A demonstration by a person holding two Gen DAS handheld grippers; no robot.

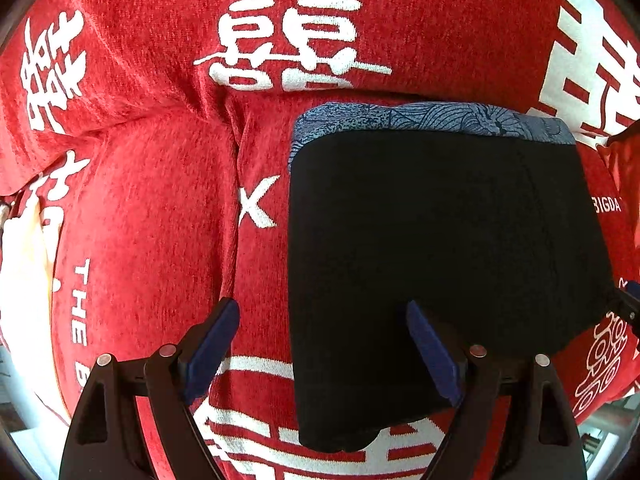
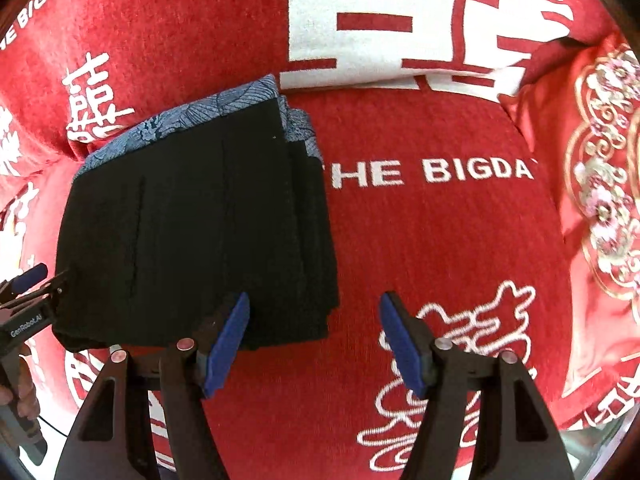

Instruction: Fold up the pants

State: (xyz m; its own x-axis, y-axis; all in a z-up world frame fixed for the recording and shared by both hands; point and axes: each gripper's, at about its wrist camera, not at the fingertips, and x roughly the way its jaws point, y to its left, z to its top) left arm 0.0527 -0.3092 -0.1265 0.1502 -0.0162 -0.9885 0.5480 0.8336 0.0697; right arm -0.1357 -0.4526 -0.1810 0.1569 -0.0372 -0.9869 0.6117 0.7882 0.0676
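Observation:
The black pants (image 1: pixel 440 248) lie folded into a compact rectangle on a red cloth, with a blue patterned lining (image 1: pixel 420 118) showing along the far edge. My left gripper (image 1: pixel 324 344) hangs above the folded stack's left edge, jaws wide open and empty. In the right wrist view the same pants (image 2: pixel 192 232) sit at left with stacked layers along their right edge. My right gripper (image 2: pixel 314 340) is open above the stack's near right corner, holding nothing. The left gripper's tip (image 2: pixel 30 276) shows at the left edge, held by a hand.
The red cloth (image 2: pixel 440 240) with white characters and the words "THE BIGDA" covers the soft surface. A red embroidered cushion (image 2: pixel 600 200) lies at the right. A fold in the cloth (image 1: pixel 236 184) runs left of the pants.

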